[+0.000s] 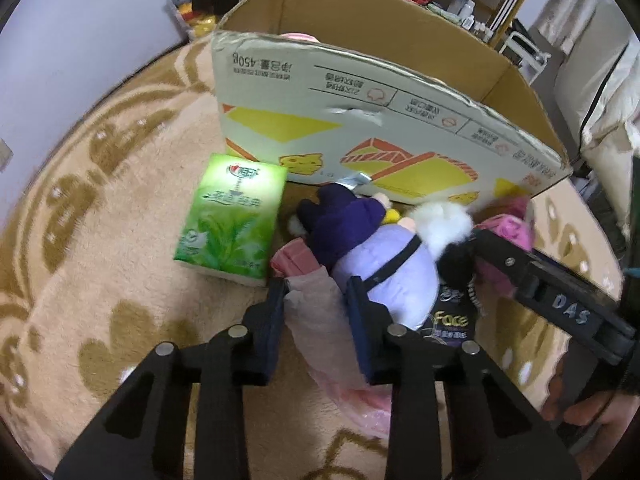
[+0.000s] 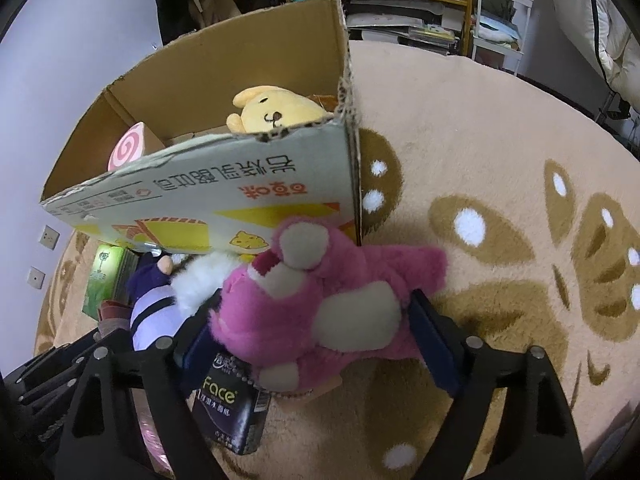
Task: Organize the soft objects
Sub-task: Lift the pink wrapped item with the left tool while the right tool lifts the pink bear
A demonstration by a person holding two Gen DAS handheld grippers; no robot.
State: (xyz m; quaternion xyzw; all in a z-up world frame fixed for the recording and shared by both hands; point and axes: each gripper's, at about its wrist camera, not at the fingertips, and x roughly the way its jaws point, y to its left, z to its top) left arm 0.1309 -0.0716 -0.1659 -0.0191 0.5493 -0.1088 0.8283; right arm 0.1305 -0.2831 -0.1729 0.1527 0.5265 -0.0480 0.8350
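Note:
A cardboard box [image 1: 360, 136] stands on the rug; it also shows in the right wrist view [image 2: 224, 196], holding a yellow plush [image 2: 272, 114] and a pink swirl plush [image 2: 126, 152]. My left gripper [image 1: 316, 292] is shut on a thin pink plastic-wrapped pack [image 1: 316, 320] on the rug, beside a purple doll [image 1: 384, 268]. My right gripper [image 2: 316, 320] is shut on a pink bear plush [image 2: 320, 300], just in front of the box. A green tissue pack [image 1: 232, 216] lies left of the doll. A dark "Face" tissue pack [image 2: 228, 404] lies under the bear.
A beige patterned rug [image 2: 500, 160] covers the floor, with open rug to the right of the box. Shelves [image 2: 420, 0] with clutter stand behind. White bedding [image 1: 600, 92] is at the far right. A lilac wall [image 1: 60, 40] is at the left.

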